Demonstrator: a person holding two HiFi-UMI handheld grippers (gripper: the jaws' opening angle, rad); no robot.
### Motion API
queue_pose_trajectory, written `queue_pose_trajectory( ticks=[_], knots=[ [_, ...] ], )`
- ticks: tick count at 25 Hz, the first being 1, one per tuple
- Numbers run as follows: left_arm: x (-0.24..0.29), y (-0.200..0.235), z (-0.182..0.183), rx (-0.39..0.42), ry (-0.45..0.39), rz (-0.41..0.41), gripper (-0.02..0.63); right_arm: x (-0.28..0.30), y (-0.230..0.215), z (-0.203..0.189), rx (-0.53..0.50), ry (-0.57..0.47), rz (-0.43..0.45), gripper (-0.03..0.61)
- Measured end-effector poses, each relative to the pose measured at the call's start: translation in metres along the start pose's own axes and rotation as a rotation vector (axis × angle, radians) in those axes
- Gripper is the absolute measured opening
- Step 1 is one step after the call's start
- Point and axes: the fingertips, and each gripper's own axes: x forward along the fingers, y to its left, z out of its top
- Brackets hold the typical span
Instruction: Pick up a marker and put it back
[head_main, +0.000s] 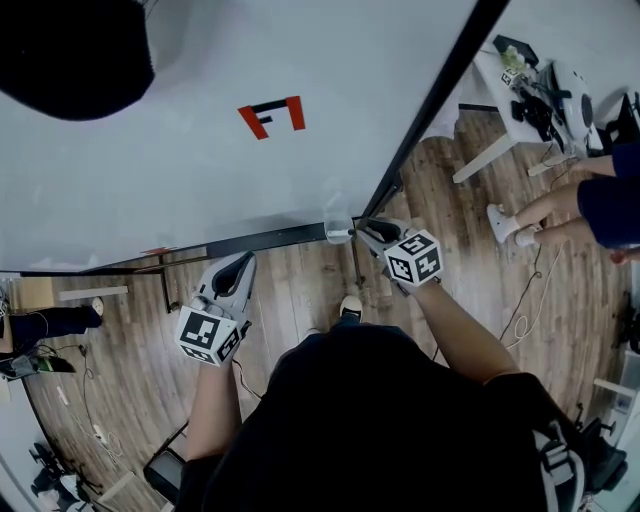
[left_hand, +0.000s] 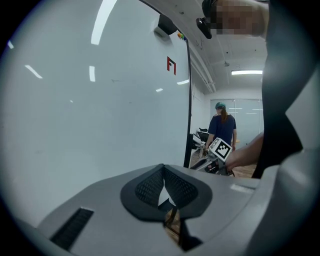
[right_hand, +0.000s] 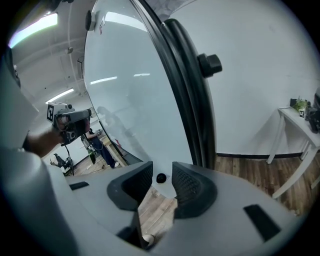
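The right gripper (head_main: 358, 230) was at the lower corner of the whiteboard (head_main: 200, 150), where the board's black frame (head_main: 430, 100) bends, and its jaws stood apart with nothing pressed between the ribbed pads. In the right gripper view a small dark round thing (right_hand: 161, 178) sat in the gap between the jaws. It was probably the marker seen end-on, though it was too small to be sure. It rested in a pale holder (head_main: 338, 232) fixed at the board's bottom edge, and neither pad touched it. The left gripper (head_main: 242, 266) hung lower and to the left, over the wooden floor (head_main: 300, 290) and clear of the board. Its pads were closed together and held nothing. A red mark (head_main: 272, 117) showed on the whiteboard well above both tools.
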Motion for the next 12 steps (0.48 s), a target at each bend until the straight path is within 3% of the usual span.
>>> queue_pose_trajectory(
  ticks=[12],
  knots=[
    [-0.002, 0.004, -0.009, -0.018, 0.013, 0.012, 0.012, 0.022, -0.001, -0.022, 0.011, 0.072, 0.039, 0.141]
  ],
)
